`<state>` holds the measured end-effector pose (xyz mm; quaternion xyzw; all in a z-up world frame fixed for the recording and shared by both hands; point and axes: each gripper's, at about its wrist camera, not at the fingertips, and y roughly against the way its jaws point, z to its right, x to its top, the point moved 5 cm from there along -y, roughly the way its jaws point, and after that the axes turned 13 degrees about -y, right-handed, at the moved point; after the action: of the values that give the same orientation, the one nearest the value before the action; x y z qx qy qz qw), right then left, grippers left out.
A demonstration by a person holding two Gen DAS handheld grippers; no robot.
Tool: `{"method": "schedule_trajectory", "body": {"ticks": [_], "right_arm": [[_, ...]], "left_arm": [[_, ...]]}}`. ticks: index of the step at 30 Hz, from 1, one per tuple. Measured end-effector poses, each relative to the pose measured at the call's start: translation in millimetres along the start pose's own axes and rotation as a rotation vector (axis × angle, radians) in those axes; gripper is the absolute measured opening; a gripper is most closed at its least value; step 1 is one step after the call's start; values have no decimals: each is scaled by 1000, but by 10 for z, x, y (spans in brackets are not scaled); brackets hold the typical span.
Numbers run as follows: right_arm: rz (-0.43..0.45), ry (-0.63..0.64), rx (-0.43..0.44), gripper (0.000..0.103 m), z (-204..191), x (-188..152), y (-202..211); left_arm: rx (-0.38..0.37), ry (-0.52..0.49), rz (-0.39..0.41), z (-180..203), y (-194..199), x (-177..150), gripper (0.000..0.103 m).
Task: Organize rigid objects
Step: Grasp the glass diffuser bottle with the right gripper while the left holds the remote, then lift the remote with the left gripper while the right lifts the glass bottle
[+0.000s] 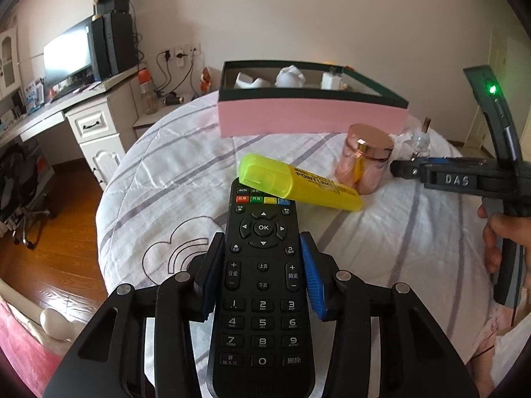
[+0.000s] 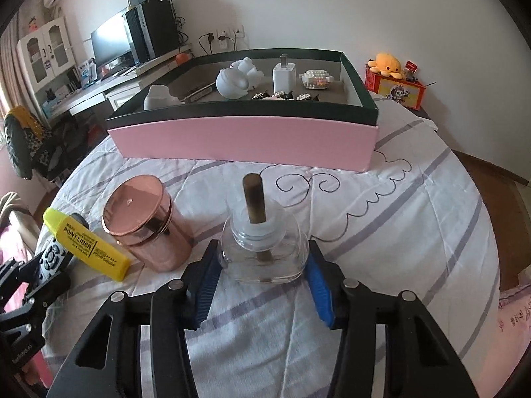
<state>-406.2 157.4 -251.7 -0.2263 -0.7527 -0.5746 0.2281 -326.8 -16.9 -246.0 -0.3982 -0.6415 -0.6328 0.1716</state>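
Note:
A black remote control [image 1: 262,298] lies on the striped bedsheet, and my left gripper [image 1: 261,242] is shut on its sides. A yellow highlighter [image 1: 298,182] rests across the remote's far end. To its right stands a rose-gold lidded jar [image 1: 365,159]. My right gripper [image 2: 263,248] is shut on a clear glass bottle [image 2: 265,232] with a brown wick stick, upright on the sheet. The jar [image 2: 146,222] and the highlighter [image 2: 86,245] are to the left of the bottle. A pink box [image 2: 245,142] with a dark rim sits behind them all.
The box holds several white figurines, a white charger [image 2: 284,76] and small trinkets. A desk [image 1: 83,99] with a monitor stands far left above a wooden floor [image 1: 49,248]. A nightstand with a red box [image 2: 395,89] and a yellow plush is at the far right. A hand [image 1: 497,238] grips the right tool.

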Motion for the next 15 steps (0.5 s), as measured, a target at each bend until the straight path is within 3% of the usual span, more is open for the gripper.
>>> {"method": "schedule_trajectory", "body": {"ticks": [10, 15], "right_arm": [[29, -23, 13, 51, 103, -42, 264], [52, -26, 40, 51, 86, -25, 416]], "left_arm": [[-23, 1, 48, 58, 146, 176, 44], [11, -11, 68, 43, 231, 271, 44]]}}
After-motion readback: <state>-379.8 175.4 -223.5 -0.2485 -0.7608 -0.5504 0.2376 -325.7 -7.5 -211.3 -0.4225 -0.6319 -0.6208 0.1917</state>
